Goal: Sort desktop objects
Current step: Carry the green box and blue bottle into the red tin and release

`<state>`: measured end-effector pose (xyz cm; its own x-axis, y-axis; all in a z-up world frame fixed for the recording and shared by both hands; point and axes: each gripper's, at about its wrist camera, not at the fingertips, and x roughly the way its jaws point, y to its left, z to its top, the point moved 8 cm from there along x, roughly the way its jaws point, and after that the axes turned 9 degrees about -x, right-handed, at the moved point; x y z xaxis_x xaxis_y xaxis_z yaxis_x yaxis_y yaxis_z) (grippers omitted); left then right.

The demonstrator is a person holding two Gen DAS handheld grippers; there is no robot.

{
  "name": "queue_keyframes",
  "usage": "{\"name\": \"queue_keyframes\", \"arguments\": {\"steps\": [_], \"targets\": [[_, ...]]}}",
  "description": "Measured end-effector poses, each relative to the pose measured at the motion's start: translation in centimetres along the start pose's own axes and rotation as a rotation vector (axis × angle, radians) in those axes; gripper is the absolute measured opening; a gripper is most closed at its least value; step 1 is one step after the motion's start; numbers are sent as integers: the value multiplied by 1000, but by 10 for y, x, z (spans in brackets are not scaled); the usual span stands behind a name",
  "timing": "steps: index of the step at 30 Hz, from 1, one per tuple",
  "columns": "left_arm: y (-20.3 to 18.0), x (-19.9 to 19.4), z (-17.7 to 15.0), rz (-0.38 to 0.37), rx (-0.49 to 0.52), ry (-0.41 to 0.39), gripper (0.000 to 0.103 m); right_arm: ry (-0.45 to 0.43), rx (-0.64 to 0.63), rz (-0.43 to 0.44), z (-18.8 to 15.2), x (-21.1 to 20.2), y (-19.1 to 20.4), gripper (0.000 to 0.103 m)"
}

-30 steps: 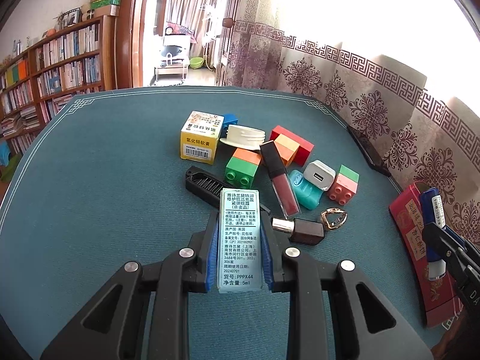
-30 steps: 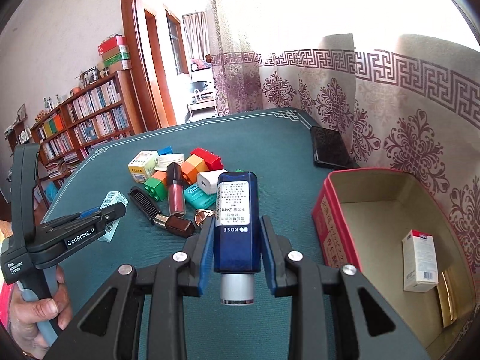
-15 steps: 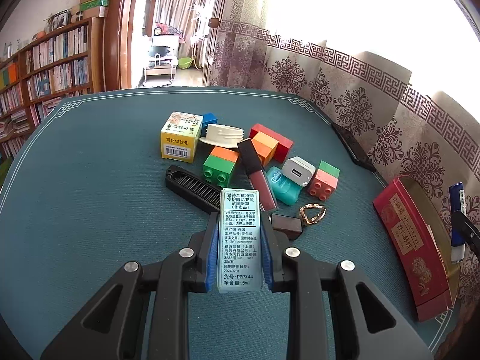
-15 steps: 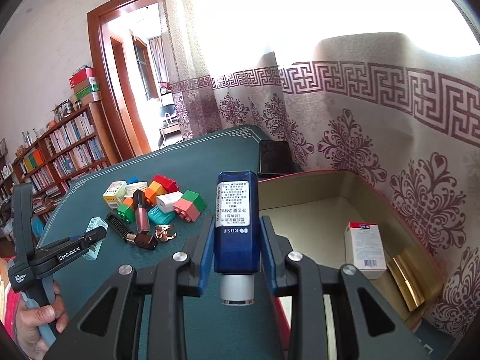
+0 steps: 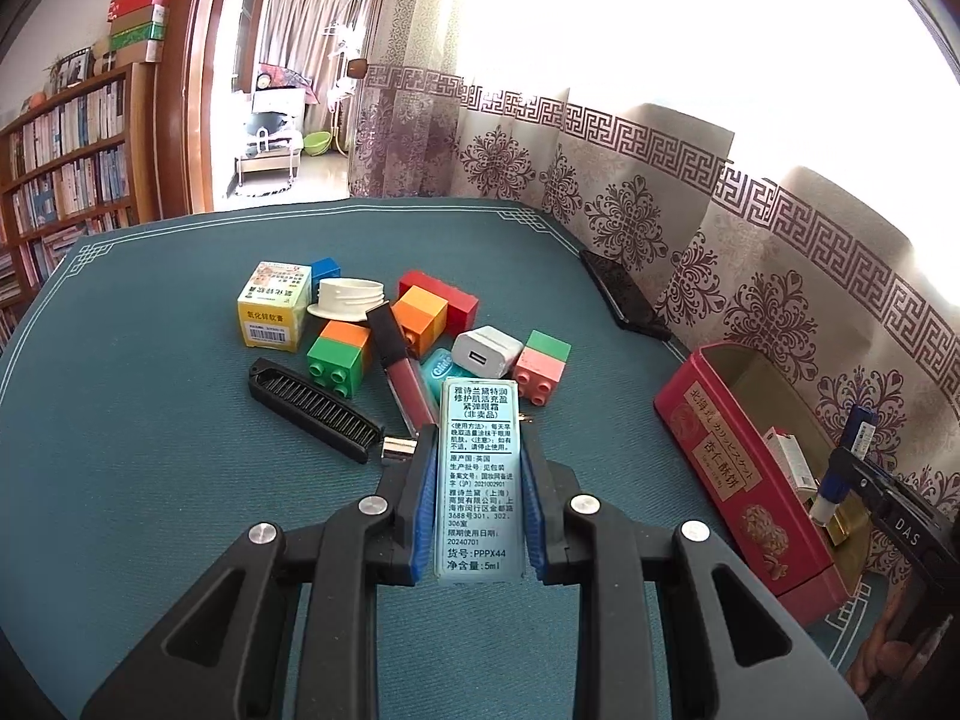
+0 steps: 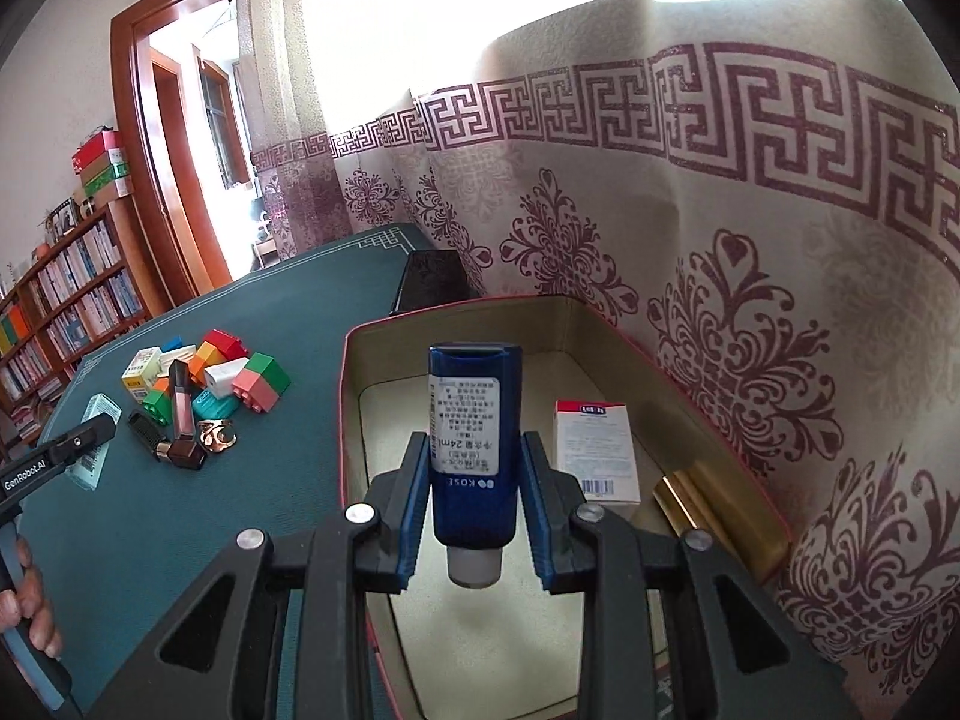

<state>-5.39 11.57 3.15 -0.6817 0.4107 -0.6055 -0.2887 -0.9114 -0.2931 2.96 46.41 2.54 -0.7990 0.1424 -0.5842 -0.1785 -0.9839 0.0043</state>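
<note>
My left gripper (image 5: pixel 478 456) is shut on a pale blue carton (image 5: pixel 478 474) with printed text, held above the green table near the pile of objects. My right gripper (image 6: pixel 474 462) is shut on a dark blue tube (image 6: pixel 473 438), cap toward the camera, and hangs over the open red tin box (image 6: pixel 354 420). A white carton (image 6: pixel 597 450) and a gold item (image 6: pixel 714 510) lie inside that box. In the left wrist view the red tin box (image 5: pixel 720 450) stands at the right, with the right gripper (image 5: pixel 840 468) and its blue tube (image 5: pixel 843 462) over it.
The pile holds a yellow carton (image 5: pixel 273 312), a white lid (image 5: pixel 345 300), coloured bricks (image 5: pixel 339 354), a white charger (image 5: pixel 486 351), a lip gloss (image 5: pixel 396 360), a black comb (image 5: pixel 315 408) and a gold ring (image 6: pixel 216 435). A black phone (image 5: pixel 624 294) lies by the curtain.
The right gripper has carried the blue tube rightwards from beside the red box to above its inside. The left gripper with the pale blue carton has shifted right and risen a little.
</note>
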Motion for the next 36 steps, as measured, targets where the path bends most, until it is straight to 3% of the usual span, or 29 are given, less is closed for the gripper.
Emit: {"name": "queue_keyframes", "arguments": {"steps": [9,10,11,13,19,33,34,36], "targets": [[-58,-5,3,-61,70,9,26,20,17,15,-3,7,-18,36],[-65,-4,2,-71,79,13,26,21,20,21,-3,7,-19,47],[-73,-3,2,-80,88,18,26,19,24,26,-3,7,-21,71],[-90,-1,0,-101,112,28,26,4,29,32,-2,4,-24,98],[-142,6,-5,-172,176,64,26,-51,-25,-7,4,-10,-32,98],[-230,24,-23,-255,280,126,27,-39,-32,-4,-6,-10,-48,99],[-233,26,-24,-257,284,137,28,-37,-29,-1,-7,-9,-48,99],[-239,30,-28,-268,284,169,45,-34,-25,0,-8,-9,-50,99]]}}
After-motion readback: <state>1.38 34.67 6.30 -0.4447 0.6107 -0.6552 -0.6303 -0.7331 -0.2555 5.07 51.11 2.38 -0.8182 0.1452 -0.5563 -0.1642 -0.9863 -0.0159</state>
